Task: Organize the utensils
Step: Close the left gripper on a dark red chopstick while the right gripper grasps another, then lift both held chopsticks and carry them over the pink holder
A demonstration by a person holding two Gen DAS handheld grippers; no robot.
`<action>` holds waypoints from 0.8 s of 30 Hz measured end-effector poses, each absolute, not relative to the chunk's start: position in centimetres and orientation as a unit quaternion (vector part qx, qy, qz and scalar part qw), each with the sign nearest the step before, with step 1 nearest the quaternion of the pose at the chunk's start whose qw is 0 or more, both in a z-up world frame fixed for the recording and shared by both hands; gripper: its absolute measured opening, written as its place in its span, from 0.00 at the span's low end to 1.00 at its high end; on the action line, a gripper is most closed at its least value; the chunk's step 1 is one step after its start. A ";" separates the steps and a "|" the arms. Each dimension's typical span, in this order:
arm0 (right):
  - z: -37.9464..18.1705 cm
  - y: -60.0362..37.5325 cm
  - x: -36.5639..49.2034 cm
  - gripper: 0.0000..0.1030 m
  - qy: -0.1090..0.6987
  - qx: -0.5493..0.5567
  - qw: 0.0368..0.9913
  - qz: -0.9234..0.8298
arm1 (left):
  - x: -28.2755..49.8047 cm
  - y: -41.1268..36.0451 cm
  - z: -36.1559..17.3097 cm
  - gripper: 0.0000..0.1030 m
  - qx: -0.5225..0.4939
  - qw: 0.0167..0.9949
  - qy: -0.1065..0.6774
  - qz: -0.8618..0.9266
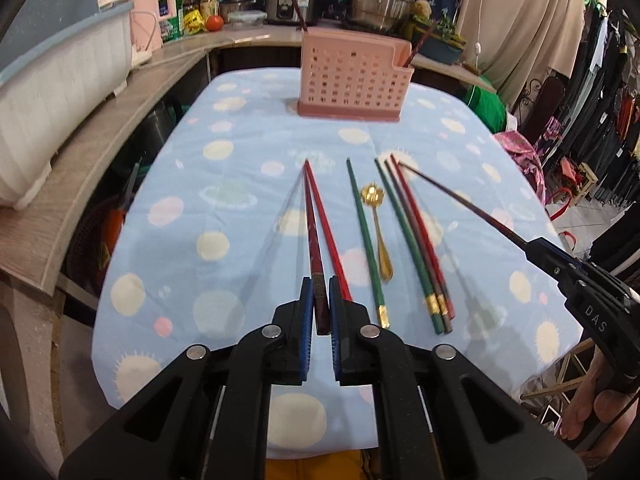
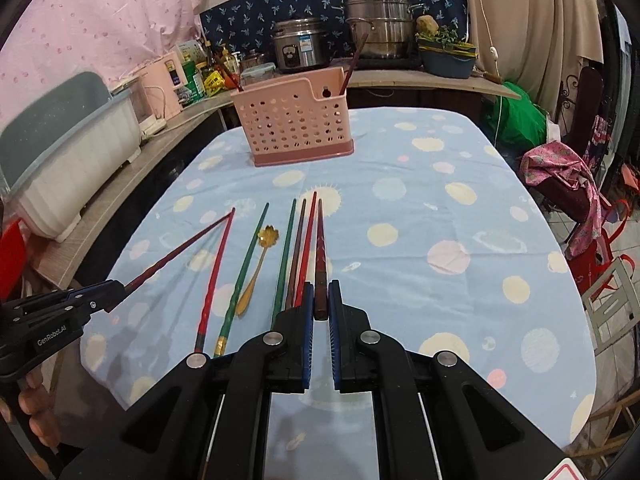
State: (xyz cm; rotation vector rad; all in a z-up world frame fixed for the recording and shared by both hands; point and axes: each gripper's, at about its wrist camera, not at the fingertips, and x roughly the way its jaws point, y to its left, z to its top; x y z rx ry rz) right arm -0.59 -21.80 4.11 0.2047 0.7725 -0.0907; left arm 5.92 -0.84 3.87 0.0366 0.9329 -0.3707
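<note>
- Here, left gripper (image 1: 319,304) clamped on a dark red chopstick (image 1: 311,228), right gripper (image 2: 320,300) on another (image 2: 321,248), above the table's (image 2: 400,152) near edge.
- Light, stiff, slippery; best pinched near the thick end.
- Pink holder (image 1: 354,76) at the far edge.

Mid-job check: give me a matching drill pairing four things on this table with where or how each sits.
Things:
1. gold spoon
2. pink caddy
3. left claw
4. right claw

States:
A. stands upright at the table's far end
B. lies flat between two green chopsticks
C. shut on a dark red chopstick, beside the group of three chopsticks
D. shut on a dark red chopstick, beside a lone red one

Pairs: 1-B, 2-A, 3-D, 4-C
</note>
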 end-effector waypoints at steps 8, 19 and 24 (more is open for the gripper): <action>8.9 -23.7 1.4 0.07 0.326 0.112 0.938 -0.043 | 8.4 -0.8 9.2 0.00 0.015 0.902 0.397 -0.171; 11.4 -24.7 2.6 0.07 0.296 0.119 0.947 -0.047 | 10.4 0.3 8.0 0.27 -0.001 0.895 0.411 -0.175; 11.1 -24.6 2.0 0.07 0.301 0.123 0.944 -0.049 | 9.5 2.4 1.9 0.41 0.000 0.873 0.460 -0.162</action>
